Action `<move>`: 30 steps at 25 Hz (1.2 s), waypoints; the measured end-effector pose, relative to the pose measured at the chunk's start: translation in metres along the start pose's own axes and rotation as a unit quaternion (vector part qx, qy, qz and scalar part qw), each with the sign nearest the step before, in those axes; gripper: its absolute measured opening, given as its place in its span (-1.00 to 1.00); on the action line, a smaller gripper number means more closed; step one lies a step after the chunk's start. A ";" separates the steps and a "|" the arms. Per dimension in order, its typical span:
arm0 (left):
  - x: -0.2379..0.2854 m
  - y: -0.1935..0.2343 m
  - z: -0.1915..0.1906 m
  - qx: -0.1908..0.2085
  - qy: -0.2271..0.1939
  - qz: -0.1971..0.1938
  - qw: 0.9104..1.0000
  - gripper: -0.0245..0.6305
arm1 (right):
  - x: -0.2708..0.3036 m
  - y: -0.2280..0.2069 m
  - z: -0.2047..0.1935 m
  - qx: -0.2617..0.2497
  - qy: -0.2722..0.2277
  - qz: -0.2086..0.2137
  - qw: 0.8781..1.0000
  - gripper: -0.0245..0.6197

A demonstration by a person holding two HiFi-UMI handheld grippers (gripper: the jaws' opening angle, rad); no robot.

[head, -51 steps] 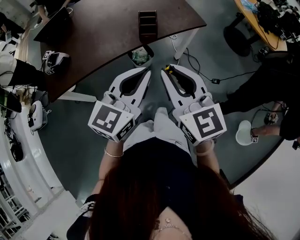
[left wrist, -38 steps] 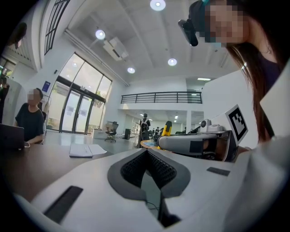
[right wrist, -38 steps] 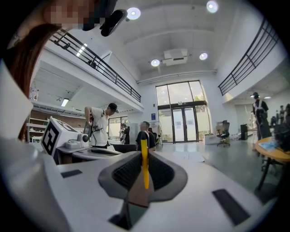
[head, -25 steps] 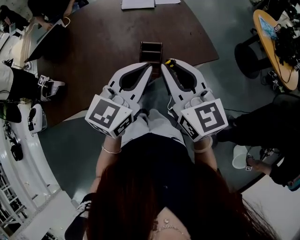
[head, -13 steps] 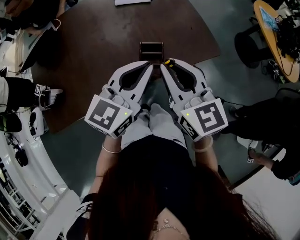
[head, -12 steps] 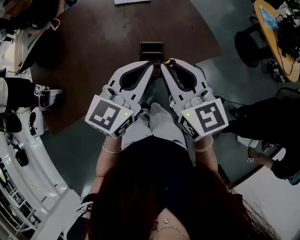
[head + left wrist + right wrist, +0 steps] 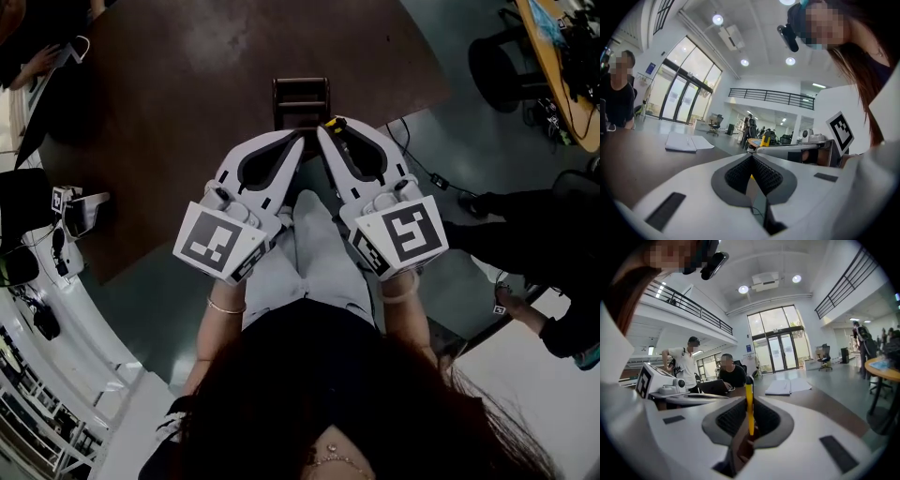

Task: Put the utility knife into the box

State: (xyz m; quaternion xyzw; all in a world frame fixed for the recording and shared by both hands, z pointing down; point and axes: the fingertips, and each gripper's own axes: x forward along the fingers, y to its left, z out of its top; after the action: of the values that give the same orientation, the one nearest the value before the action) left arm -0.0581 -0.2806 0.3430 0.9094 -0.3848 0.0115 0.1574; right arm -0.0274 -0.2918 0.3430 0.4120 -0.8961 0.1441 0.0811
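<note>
In the head view a dark brown open box (image 7: 300,97) stands on the dark wooden table (image 7: 187,112) near its front edge. My right gripper (image 7: 324,133) is shut on the yellow and black utility knife (image 7: 335,126), just right of the box's near end. The knife's yellow body (image 7: 748,408) stands upright between the right gripper's (image 7: 749,398) pads. My left gripper (image 7: 297,141) is shut with nothing in it, its tip close beside the right one. In the left gripper view the left gripper's (image 7: 751,157) pads meet.
Papers (image 7: 787,386) lie on the far part of the table, where people sit with a laptop (image 7: 712,386). Another gripper (image 7: 80,208) rests at the table's left end. A person's leg (image 7: 506,234) and cables (image 7: 422,171) are on the floor to the right.
Both grippers have come from over the floor up to the table's front edge, so the box now lies just ahead of their tips. The knife stays held in the right gripper.
</note>
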 end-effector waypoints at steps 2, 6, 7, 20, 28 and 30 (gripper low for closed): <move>0.003 0.007 -0.011 -0.011 0.005 0.004 1.000 -0.92 | 0.007 -0.004 -0.015 0.015 0.013 -0.002 1.000 -0.75; 0.010 0.019 -0.029 -0.028 0.012 0.013 0.999 -0.92 | 0.015 -0.009 -0.048 0.038 0.042 -0.004 0.998 -0.75; 0.012 0.022 -0.033 -0.031 0.014 0.015 0.999 -0.92 | 0.017 -0.010 -0.056 0.043 0.049 -0.005 0.998 -0.75; 0.018 0.041 -0.088 -0.066 0.038 0.031 0.997 -0.92 | 0.037 -0.012 -0.129 0.045 0.095 -0.008 0.994 -0.75; 0.017 0.043 -0.104 -0.077 0.044 0.035 0.995 -0.92 | 0.039 -0.015 -0.132 0.029 0.063 -0.028 0.997 -0.75; 0.018 0.043 -0.104 -0.078 0.043 0.036 0.995 -0.92 | 0.040 -0.014 -0.136 0.029 0.067 -0.026 0.997 -0.75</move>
State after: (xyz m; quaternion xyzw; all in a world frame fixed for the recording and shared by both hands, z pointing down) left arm -0.0649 -0.2902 0.4565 0.8785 -0.4099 0.0265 0.2439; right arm -0.0388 -0.2849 0.4848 0.4271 -0.8729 0.1947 0.1329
